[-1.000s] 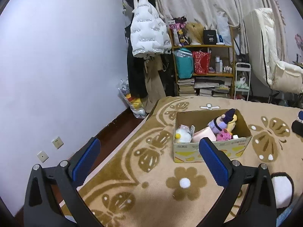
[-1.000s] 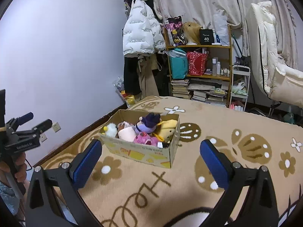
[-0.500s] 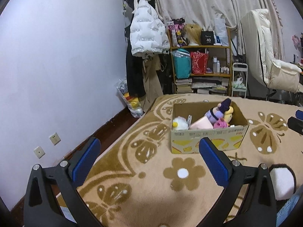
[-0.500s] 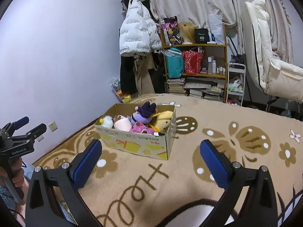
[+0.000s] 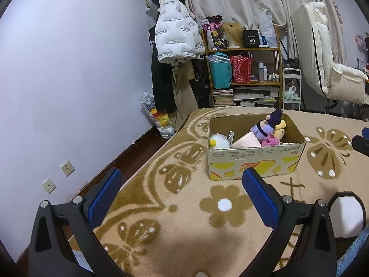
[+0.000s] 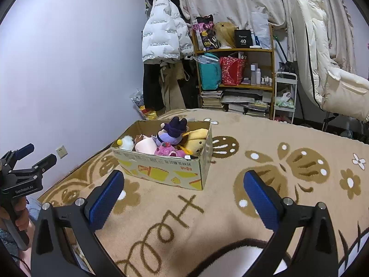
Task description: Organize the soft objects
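Note:
A cardboard box stands on the patterned beige blanket; it also shows in the right wrist view. It holds several soft toys: a white fluffy one, a pink one, a purple doll and a yellow plush. My left gripper is open and empty, well in front of the box. My right gripper is open and empty, in front of the box. The left gripper also appears at the left edge of the right wrist view.
A shelf with bags and books stands behind the bed. A white puffer jacket hangs left of it. A white padded chair is at the right. The purple wall with sockets runs along the left.
Both grippers have drawn back and lifted a little, so the box sits farther off and nearer the middle of each view. Both stay open and empty.

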A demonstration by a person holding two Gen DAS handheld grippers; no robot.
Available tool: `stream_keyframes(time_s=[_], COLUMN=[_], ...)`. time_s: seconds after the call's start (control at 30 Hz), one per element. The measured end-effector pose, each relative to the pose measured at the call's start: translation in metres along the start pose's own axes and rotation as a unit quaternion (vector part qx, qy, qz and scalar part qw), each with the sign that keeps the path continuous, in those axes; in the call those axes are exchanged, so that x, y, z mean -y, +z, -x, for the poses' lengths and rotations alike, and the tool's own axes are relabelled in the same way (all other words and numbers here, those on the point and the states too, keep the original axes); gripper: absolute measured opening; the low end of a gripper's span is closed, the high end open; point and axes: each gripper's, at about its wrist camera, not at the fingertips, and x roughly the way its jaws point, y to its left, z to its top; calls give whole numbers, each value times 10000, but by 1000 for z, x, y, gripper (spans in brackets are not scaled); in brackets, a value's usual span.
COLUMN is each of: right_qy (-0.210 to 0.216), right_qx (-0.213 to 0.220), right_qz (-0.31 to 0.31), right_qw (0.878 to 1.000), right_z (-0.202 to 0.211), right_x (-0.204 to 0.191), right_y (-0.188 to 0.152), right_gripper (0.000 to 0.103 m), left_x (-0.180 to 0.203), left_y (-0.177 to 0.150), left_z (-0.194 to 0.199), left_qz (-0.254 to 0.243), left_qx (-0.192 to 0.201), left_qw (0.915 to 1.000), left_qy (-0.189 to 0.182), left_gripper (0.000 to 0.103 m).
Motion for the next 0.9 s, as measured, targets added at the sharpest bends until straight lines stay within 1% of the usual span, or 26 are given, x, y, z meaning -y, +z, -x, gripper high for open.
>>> stream_keyframes(time_s=[0.1,0.17,0.9], right_qy=[-15,-15,-16], right_qx=[-18,-10,-2], right_qz=[-15,-13,-14], right_qw=[10000,10000,10000], right_z=[0,0,0], right_x=[1,1,4], right_y=[0,0,-1], right_gripper=[103,103,103], left_x=[-1,-1,-1], left_y=[0,0,-1], left_z=[0,-1,1], left_qz=[42,52,85], left_qx=[33,9,36], left_qw=[10000,10000,10000], left_qy=[25,-38,9], left_gripper=[103,103,103])
